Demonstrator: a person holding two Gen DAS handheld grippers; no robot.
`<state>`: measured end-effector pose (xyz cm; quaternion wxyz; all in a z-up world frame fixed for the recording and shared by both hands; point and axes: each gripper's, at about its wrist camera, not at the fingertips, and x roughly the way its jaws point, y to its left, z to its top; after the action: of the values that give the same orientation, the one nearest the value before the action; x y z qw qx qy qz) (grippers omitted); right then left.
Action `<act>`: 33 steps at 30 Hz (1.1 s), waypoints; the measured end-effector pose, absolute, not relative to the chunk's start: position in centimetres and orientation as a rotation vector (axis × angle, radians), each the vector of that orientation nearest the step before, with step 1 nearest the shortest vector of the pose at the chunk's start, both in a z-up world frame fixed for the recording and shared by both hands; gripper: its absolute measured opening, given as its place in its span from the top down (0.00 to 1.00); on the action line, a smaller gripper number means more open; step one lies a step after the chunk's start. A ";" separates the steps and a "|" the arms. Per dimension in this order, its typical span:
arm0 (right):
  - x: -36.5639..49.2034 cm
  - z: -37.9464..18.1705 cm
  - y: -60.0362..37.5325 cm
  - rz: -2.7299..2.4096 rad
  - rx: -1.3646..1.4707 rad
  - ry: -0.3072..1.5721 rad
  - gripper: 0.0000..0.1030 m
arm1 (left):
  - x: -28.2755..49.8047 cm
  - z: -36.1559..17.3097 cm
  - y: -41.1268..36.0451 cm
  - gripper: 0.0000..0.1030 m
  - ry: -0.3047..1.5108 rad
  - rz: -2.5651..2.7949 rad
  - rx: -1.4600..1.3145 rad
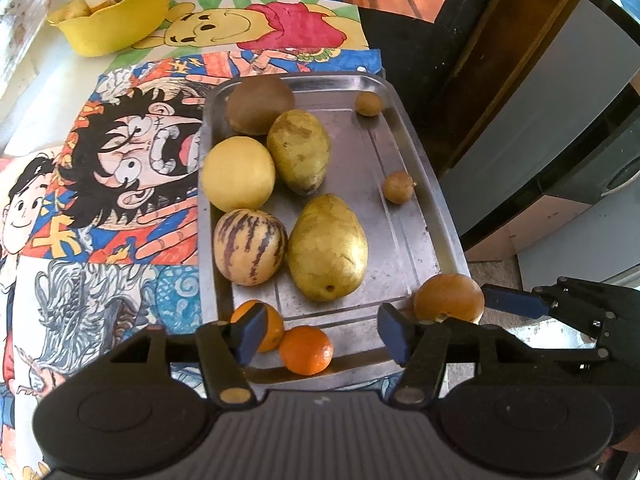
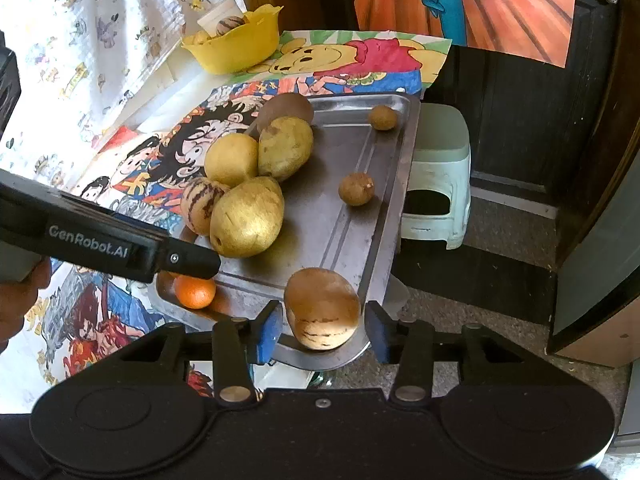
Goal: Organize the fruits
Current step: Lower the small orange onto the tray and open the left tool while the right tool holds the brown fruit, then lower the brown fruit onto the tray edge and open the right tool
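1. A table covered in bright cartoon drawings (image 1: 120,184) carries a metal tray (image 1: 400,216); past the tray's far-right edge from the right gripper, a pale green stool (image 2: 444,168) stands on the floor.
2. The left gripper (image 1: 324,334) hovers over the tray's near edge with jaws apart and gripping nothing. One orange (image 1: 306,350) lies between its fingers, clear of both pads; a second orange (image 1: 270,326) sits just behind its left pad.
3. The right gripper (image 2: 322,330) straddles a tan, faintly striped fruit (image 2: 322,308) at the tray's near corner. A gap shows at each pad, so I judge it open around the fruit rather than clamped on it.
4. Risk: that fruit sits right by the tray's rim and the table's drop. An off-centre squeeze could squirt it over the edge to the floor.
5. Risk: the round oranges may roll if a left pad nudges one, and the two grippers work close enough to collide.
6. Ahead of the left gripper the tray holds two mangoes (image 1: 326,246), a striped melon (image 1: 250,246), a yellow round fruit (image 1: 238,174), a brown fruit (image 1: 260,106) and two small brown fruits (image 1: 397,187).
7. Far ahead to the left, a yellow bowl (image 1: 120,20) holds another striped fruit, some pale yellowish pieces and a white cup.
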<state>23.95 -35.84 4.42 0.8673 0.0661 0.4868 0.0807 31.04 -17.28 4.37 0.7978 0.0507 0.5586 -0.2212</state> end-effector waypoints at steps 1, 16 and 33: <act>24.0 4.5 -35.8 0.169 0.139 1.016 0.52 | 31.0 4.4 -17.1 0.32 1.196 -0.472 0.108; 23.5 6.7 -34.4 0.162 0.139 0.968 0.30 | 29.6 6.4 -14.4 0.10 1.141 -0.423 0.057; 22.5 8.6 -32.1 0.031 0.167 0.918 0.01 | 28.4 7.5 -9.5 0.01 1.066 -0.337 0.054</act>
<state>22.48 -32.09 8.60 0.8931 0.0803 0.4424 0.0150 28.37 -9.54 7.48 0.8474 0.0257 0.5056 -0.1597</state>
